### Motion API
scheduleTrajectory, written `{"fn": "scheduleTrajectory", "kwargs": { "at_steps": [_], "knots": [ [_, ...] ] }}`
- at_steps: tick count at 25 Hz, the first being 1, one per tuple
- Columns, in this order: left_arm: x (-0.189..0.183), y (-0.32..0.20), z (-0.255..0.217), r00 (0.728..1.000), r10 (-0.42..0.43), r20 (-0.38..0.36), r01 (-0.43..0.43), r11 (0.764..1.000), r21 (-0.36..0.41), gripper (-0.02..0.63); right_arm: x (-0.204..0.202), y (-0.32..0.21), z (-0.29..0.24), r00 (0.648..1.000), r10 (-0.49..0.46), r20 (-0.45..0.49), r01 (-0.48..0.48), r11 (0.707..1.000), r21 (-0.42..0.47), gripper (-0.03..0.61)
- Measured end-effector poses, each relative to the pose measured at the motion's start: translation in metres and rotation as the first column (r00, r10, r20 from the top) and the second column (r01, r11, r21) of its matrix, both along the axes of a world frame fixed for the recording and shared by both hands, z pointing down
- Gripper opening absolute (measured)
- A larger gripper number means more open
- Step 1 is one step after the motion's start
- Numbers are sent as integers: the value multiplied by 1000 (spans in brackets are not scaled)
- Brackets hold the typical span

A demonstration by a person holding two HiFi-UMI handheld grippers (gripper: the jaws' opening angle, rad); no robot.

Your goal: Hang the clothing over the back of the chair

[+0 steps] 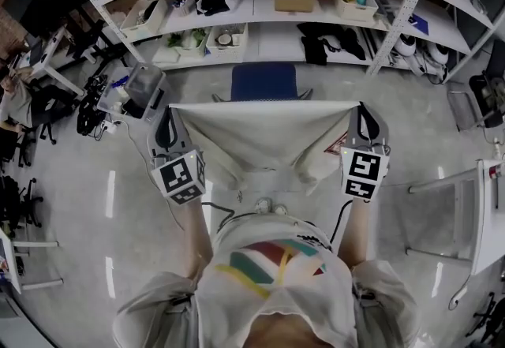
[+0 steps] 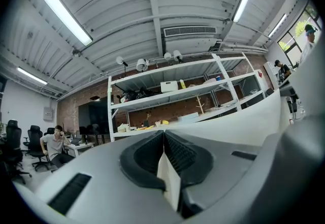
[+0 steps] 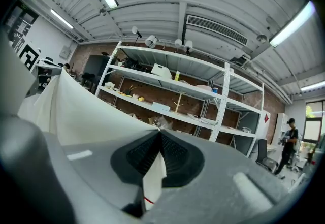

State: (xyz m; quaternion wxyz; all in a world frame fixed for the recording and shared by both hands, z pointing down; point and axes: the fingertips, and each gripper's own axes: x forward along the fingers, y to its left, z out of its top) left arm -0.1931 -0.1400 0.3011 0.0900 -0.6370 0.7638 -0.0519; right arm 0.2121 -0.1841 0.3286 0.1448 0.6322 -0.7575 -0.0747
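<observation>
A white garment (image 1: pixel 260 137) hangs stretched flat between my two grippers in the head view, its top edge pulled taut. My left gripper (image 1: pixel 168 111) is shut on the garment's left corner, and my right gripper (image 1: pixel 360 110) is shut on its right corner. Just beyond the cloth stands a chair with a blue back (image 1: pixel 263 81); the garment's top edge is level with the near side of that back. In the left gripper view white fabric (image 2: pixel 170 180) is pinched between the ribbed pads. White fabric (image 3: pixel 152 177) also sits clamped in the right gripper view.
White shelving (image 1: pixel 268 19) with boxes and clutter runs behind the chair. A grey bin (image 1: pixel 144 86) stands left of the chair, and a metal frame table (image 1: pixel 473 212) stands at the right. Office chairs (image 1: pixel 28 125) and desks sit far left. A person (image 2: pixel 53 147) sits at a desk.
</observation>
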Motion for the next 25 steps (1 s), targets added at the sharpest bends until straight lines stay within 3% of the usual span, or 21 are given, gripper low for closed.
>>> {"fn": "scheduleTrajectory", "kwargs": {
  "at_steps": [5, 10, 18, 25],
  "knots": [
    [-8, -9, -10, 999, 17, 34, -17, 1000, 15, 17, -8, -3, -7, 1000, 18, 0, -18, 999, 29, 8],
    [-17, -33, -46, 999, 37, 33, -40, 995, 87, 17, -15, -16, -47, 1000, 13, -6, -12, 991, 134, 8],
    [-32, -80, -144, 994, 81, 67, -95, 969, 227, 17, -31, -66, -165, 996, -15, -85, 44, 937, 345, 8],
    [-46, -123, -200, 990, 36, 139, -71, 963, 259, 17, -45, -109, -236, 992, -29, -121, 77, 908, 413, 8]
  ]
}}
